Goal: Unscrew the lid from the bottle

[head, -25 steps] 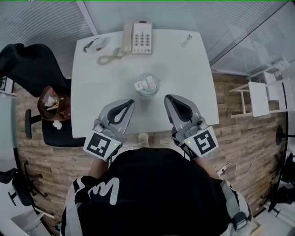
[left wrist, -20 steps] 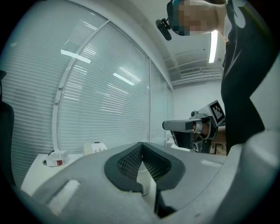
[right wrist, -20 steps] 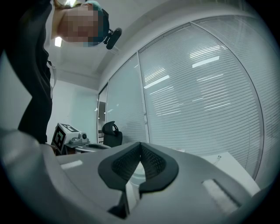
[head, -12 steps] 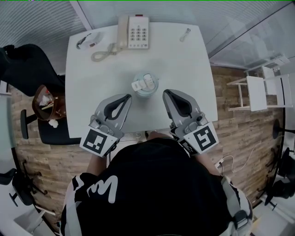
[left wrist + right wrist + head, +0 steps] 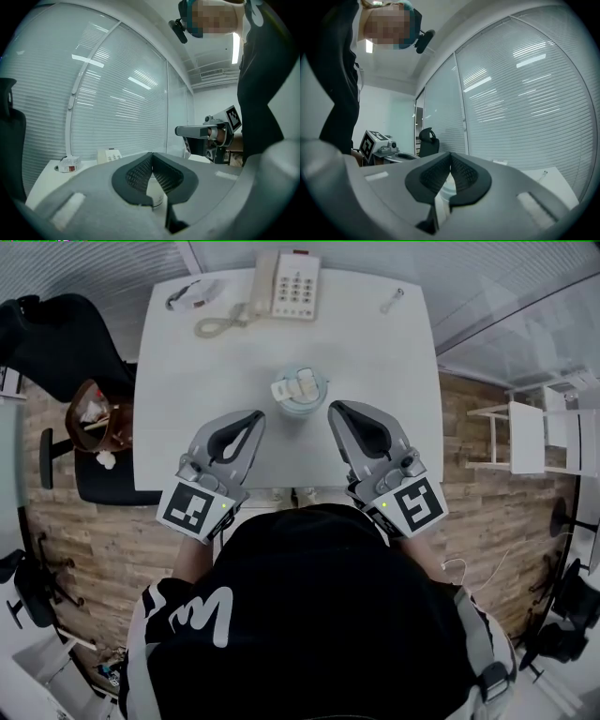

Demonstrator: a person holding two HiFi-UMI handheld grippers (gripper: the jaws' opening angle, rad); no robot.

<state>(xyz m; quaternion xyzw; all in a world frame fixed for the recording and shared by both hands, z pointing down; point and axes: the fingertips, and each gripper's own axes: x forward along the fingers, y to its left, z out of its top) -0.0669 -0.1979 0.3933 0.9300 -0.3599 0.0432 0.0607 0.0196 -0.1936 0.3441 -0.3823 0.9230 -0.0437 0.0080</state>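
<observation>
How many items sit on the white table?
4: bottle mid-table, telephone at the far edge, a small white object far left, a thin object far right. The left gripper and right gripper could hide something near the front edge.

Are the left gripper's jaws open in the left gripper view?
No, the left gripper has its two jaws closed tip to tip, with nothing held between them.
</observation>
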